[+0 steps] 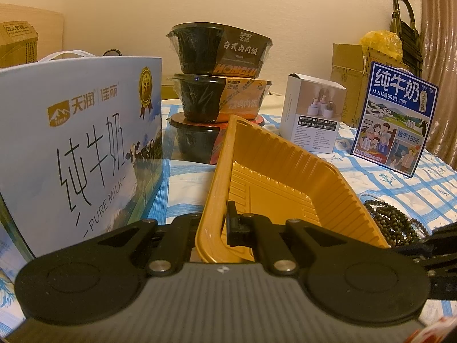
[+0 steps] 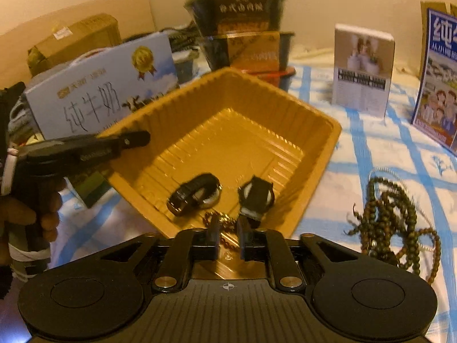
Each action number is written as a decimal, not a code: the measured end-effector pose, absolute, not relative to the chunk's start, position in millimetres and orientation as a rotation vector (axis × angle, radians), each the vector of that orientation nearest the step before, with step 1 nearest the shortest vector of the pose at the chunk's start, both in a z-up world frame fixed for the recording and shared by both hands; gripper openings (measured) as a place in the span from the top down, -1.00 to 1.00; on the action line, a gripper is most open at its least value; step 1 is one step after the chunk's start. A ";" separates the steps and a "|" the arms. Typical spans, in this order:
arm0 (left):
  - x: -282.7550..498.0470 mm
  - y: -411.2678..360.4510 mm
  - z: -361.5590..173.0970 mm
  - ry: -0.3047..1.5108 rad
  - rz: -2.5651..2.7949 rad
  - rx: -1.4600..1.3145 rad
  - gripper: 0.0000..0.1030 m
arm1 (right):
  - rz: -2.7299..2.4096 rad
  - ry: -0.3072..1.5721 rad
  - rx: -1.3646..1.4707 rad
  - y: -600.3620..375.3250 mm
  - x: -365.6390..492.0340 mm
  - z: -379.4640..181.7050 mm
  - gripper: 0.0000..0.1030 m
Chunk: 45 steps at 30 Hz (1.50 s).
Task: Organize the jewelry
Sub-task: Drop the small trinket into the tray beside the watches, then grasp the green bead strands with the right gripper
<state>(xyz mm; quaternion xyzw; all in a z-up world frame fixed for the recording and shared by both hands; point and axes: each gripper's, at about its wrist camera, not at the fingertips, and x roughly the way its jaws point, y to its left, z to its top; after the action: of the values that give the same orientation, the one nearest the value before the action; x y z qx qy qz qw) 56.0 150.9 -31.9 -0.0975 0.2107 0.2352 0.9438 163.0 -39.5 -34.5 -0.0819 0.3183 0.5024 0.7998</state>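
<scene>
Right wrist view: the yellow tray [image 2: 257, 108] is seen tilted on the blue-checked cloth [image 2: 371, 143], with its near-left rim pinched by the left gripper [image 2: 134, 138], whose jaws are closed on that edge. Two watches [image 2: 197, 194] lie on the tray floor toward its near side, one with a pale round face, the other [image 2: 255, 197] dark and angular. A short strand of reddish beads [image 2: 220, 220] is seen just past the right gripper [image 2: 227, 243], whose jaws stand partly open with nothing pressed between the pads; whether the strand lies fully inside the tray cannot be told.

A tangled heap of dark green beads [image 2: 397, 220] is left on the cloth, to the right of the tray and apart from it. It is judged light, limp and prone to snag or trail; it is best taken at the thick middle of the bundle, so that several loops are caught at once. The watches are judged stiffer and a little heavier, and safest gripped by the strap.

The tray is thin ribbed plastic, likely to flex and slide if pushed.

Left wrist view: the same rim [image 1: 212, 200] is shown held between the closed jaws, with milk cartons [image 1: 80, 143] and stacked bowls [image 1: 220, 77] behind.
</scene>
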 end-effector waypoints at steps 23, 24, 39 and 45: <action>55.2 148.7 -30.2 0.428 0.480 -0.195 0.90 | 0.651 0.677 -0.076 -138.3 221.2 -55.0 0.29; 55.2 148.7 -30.2 0.428 0.479 -0.196 0.90 | 0.647 0.683 -0.079 -139.7 223.0 -57.0 0.29; 56.9 148.4 -29.3 0.429 0.480 -0.194 0.90 | 0.649 0.718 -0.125 -134.6 227.3 -71.4 0.29; 57.2 148.3 -29.1 0.429 0.480 -0.194 0.90 | 0.653 0.723 -0.134 -132.7 227.7 -74.1 0.29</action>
<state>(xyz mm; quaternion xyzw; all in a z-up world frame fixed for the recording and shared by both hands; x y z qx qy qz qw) 57.2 148.3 -29.1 -0.0950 0.2104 0.2353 0.9441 227.7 -132.7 -74.1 -0.0644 0.3473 0.3136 0.8814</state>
